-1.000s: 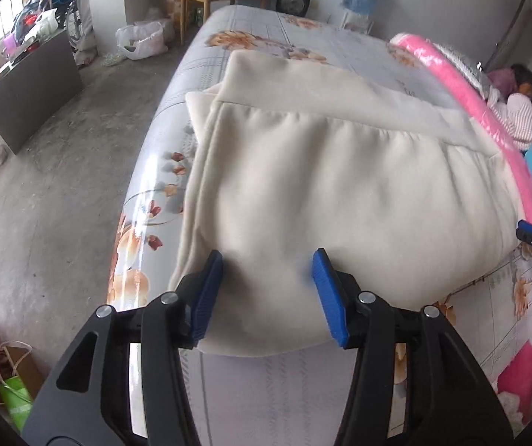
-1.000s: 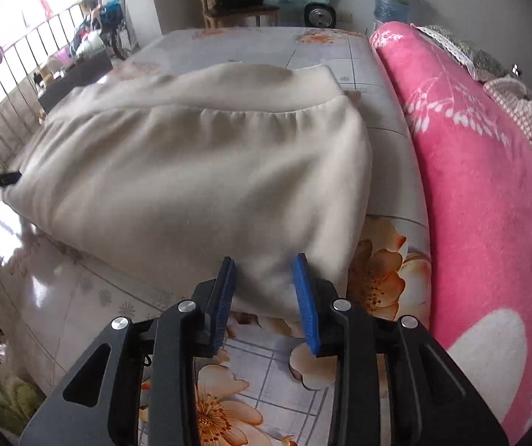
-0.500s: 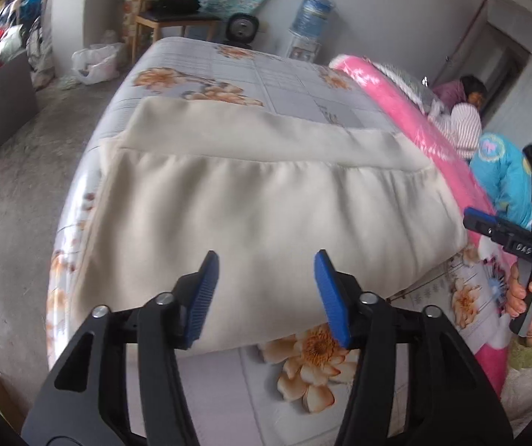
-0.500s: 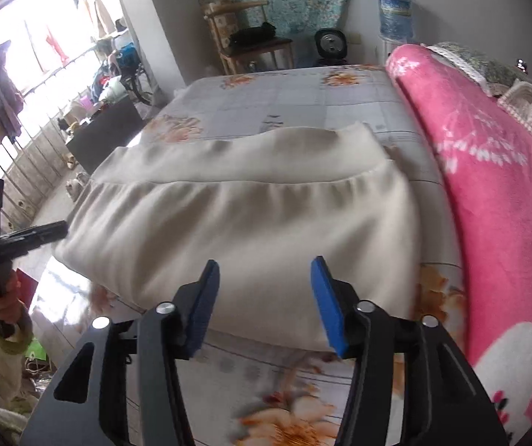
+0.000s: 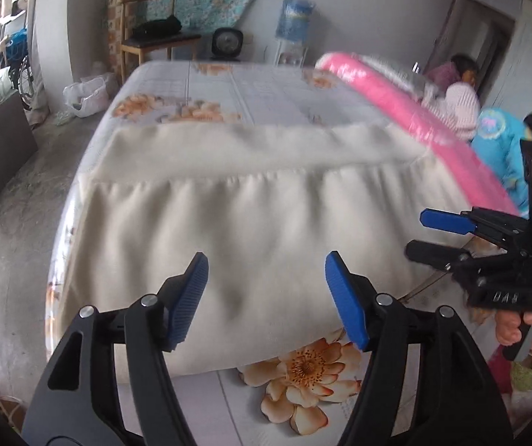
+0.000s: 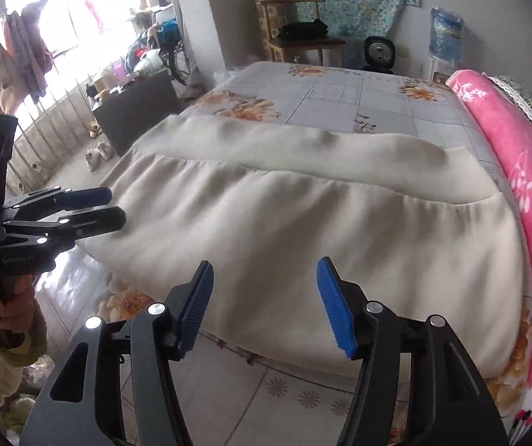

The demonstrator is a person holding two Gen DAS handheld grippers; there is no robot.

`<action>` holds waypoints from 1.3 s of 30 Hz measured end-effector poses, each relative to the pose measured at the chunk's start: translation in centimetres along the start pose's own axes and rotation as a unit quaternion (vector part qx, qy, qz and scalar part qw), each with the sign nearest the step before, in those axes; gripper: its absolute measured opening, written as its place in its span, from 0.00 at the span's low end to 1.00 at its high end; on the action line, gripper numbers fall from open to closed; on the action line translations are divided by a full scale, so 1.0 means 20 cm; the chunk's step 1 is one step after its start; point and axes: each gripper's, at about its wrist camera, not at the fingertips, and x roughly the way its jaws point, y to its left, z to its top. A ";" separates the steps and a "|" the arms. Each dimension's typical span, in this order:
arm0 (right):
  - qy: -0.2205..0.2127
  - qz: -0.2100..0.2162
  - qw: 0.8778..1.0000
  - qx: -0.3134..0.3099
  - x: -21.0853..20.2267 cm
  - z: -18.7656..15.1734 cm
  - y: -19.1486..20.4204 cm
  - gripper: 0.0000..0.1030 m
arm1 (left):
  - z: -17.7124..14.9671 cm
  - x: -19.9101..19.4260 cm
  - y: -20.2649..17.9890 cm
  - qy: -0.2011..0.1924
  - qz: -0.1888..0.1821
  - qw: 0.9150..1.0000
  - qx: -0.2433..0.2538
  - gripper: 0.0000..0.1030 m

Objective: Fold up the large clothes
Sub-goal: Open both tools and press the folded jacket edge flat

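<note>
**Both grippers off the folded garment, jaws widening**

Edges and room. The cream garment lies folded on the bed, across its near half. Its near edge stops short of the bed's near edge, leaving a bare strip of flowered sheet below my fingers in both views. On its right side it runs up against the pink blanket; I cannot tell whether they touch along the whole length. On its left side it reaches close to the bed's edge, with grey floor open beyond. The far half of the bed is bare sheet.

Garment. One thick, soft rectangle, with a smooth band along the far edge and gathered seams below it. Surface is lightly rippled. Left-wrist view is somewhat blurred.

Grippers. My left gripper is held above the garment's near edge, jaws opening, nothing between the blue pads, no cloth touched. My right gripper is the same: jaws opening, pads clear, nothing held. Each gripper shows in the other's view, at the garment's side.

Counts. One garment, two grippers, one pink blanket, one wooden chair, one fan, one water bottle.
</note>
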 end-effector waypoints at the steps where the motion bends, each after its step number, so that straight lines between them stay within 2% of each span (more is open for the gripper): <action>1: 0.015 -0.002 1.000 0.008 0.05 -0.01 -0.01 0.55 | -0.02 0.06 -0.01 0.021 0.012 1.000 0.001 0.61; 2: 0.012 0.006 1.000 0.022 0.05 -0.01 -0.02 0.56 | -0.03 0.10 -0.02 0.029 0.024 0.999 0.004 0.61; 4: 0.007 0.003 0.999 0.035 0.00 0.02 -0.04 0.56 | -0.04 0.07 -0.04 0.018 0.032 0.999 0.021 0.61; 7: -0.032 0.004 0.999 0.030 -0.09 0.08 -0.04 0.58 | 0.00 -0.02 -0.04 -0.024 0.001 1.000 0.012 0.68; 9: -0.031 -0.002 0.999 0.029 -0.04 0.11 -0.03 0.63 | 0.02 -0.01 -0.03 -0.031 0.003 1.000 0.004 0.71; 12: 0.018 -0.010 0.999 0.025 0.11 0.06 -0.02 0.65 | 0.00 0.12 -0.01 0.017 0.055 0.998 -0.002 0.71; 13: 0.010 -0.005 1.000 0.024 0.09 0.06 -0.02 0.65 | -0.02 0.16 -0.01 0.022 0.077 0.997 0.006 0.71; 15: -0.001 0.000 0.999 0.033 0.02 0.09 -0.06 0.65 | -0.04 0.12 -0.01 0.008 0.090 0.996 0.019 0.71; 17: -0.032 -0.020 0.998 0.043 -0.07 0.11 -0.15 0.66 | -0.04 0.09 0.01 0.002 0.088 0.996 0.009 0.71; 19: -0.043 -0.050 0.995 0.074 -0.09 0.13 -0.29 0.66 | -0.04 0.10 0.07 0.003 0.088 0.996 -0.015 0.73; 21: -0.034 -0.069 0.991 0.106 -0.05 0.12 -0.44 0.67 | -0.04 0.11 0.14 0.005 0.084 0.995 -0.044 0.73; 22: -0.012 -0.079 0.989 0.125 0.00 0.09 -0.53 0.67 | -0.04 0.10 0.16 -0.003 0.076 0.996 -0.055 0.73; 24: -0.014 -0.060 0.988 0.139 -0.01 0.07 -0.61 0.67 | -0.03 0.09 0.19 -0.004 0.063 0.995 -0.071 0.73; 26: -0.009 -0.052 0.987 0.152 -0.07 0.09 -0.64 0.67 | -0.01 0.06 0.20 -0.014 0.058 0.995 -0.080 0.73; 28: -0.040 -0.063 0.987 0.144 -0.15 0.13 -0.65 0.67 | 0.03 0.04 0.22 -0.024 0.067 0.994 -0.083 0.73; 30: -0.051 -0.079 0.984 0.153 -0.18 0.14 -0.70 0.71 | 0.06 0.04 0.26 -0.025 0.082 0.992 -0.095 0.75; 31: -0.049 -0.077 0.982 0.165 -0.17 0.13 -0.73 0.71 | 0.07 0.07 0.29 -0.015 0.087 0.990 -0.106 0.77; 33: -0.014 -0.079 0.979 0.187 -0.07 0.09 -0.81 0.72 | 0.07 0.14 0.37 0.010 0.092 0.987 -0.131 0.77; 34: -0.002 -0.075 0.978 0.196 -0.04 0.06 -0.84 0.72 | 0.06 0.14 0.40 0.009 0.080 0.986 -0.145 0.77; 36: -0.014 -0.076 0.978 0.191 -0.09 0.05 -0.81 0.71 | 0.06 0.09 0.41 -0.005 0.084 0.985 -0.152 0.77; 39: -0.041 -0.074 0.982 0.166 -0.25 0.02 -0.70 0.71 | 0.04 -0.03 0.36 -0.021 0.085 0.987 -0.134 0.77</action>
